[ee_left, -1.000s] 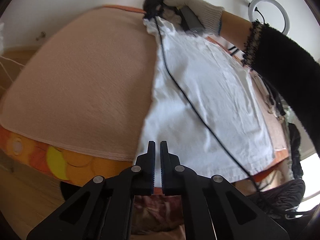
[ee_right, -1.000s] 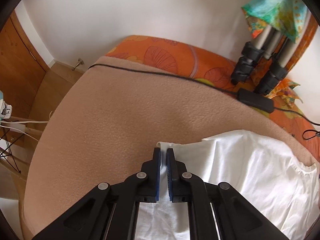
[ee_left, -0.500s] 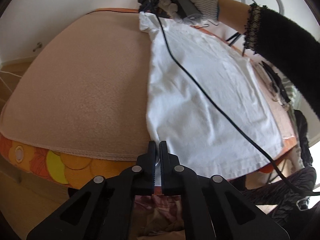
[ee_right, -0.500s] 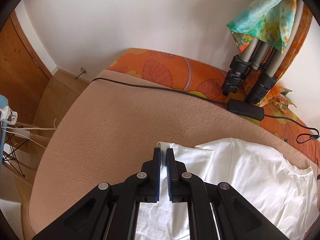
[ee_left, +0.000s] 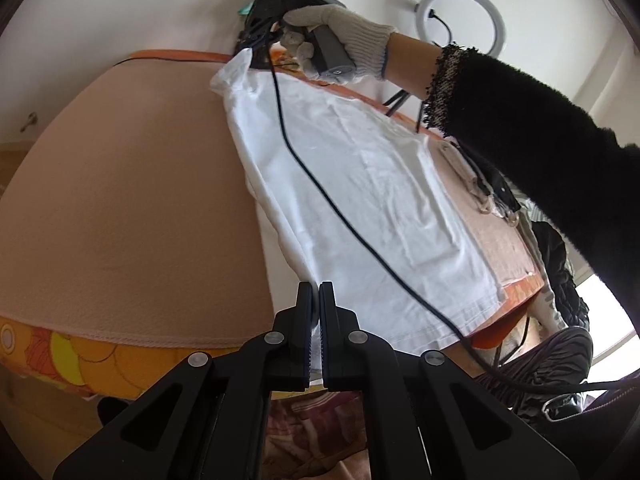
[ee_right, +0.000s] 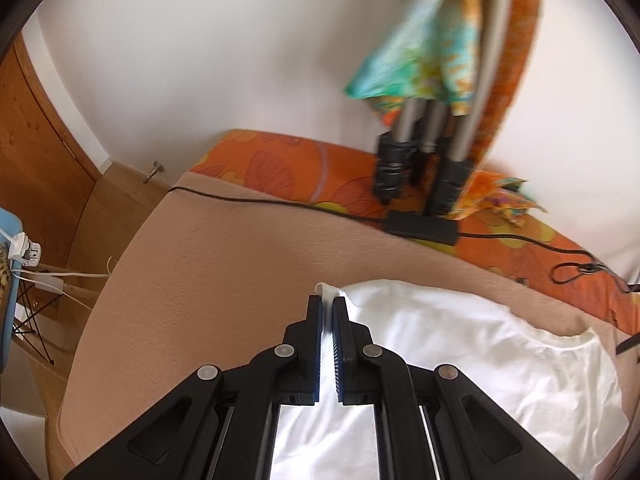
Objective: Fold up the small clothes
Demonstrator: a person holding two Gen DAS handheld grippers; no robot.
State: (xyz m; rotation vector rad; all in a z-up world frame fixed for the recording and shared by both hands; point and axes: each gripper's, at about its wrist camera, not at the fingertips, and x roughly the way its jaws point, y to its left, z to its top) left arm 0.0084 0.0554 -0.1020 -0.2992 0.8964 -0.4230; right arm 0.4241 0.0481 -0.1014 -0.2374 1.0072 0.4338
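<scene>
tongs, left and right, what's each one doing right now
Left tongs: closed on the white t-shirt's bottom edge.
Right tongs: closed on the same shirt's sleeve end.

Both grippers' jaws apparently pinch the white shirt's (ee_left: 360, 184) left edge.

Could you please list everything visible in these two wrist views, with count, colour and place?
white T-shirt: one, white, spread on the blanket, near edge pinched at both ends
blanket: one, peach, covering the bed
patterned sheet: one, orange, under the blanket
tripod legs: grey and black, at the wall
scarf: one, turquoise and orange, draped over the tripod
power adapter: one, black, on the far edge
ring light: one, white, on the wall
left gripper: black, jaws shut on shirt
right gripper: black, jaws shut on shirt
gloved hand: white, holding the right gripper
</scene>
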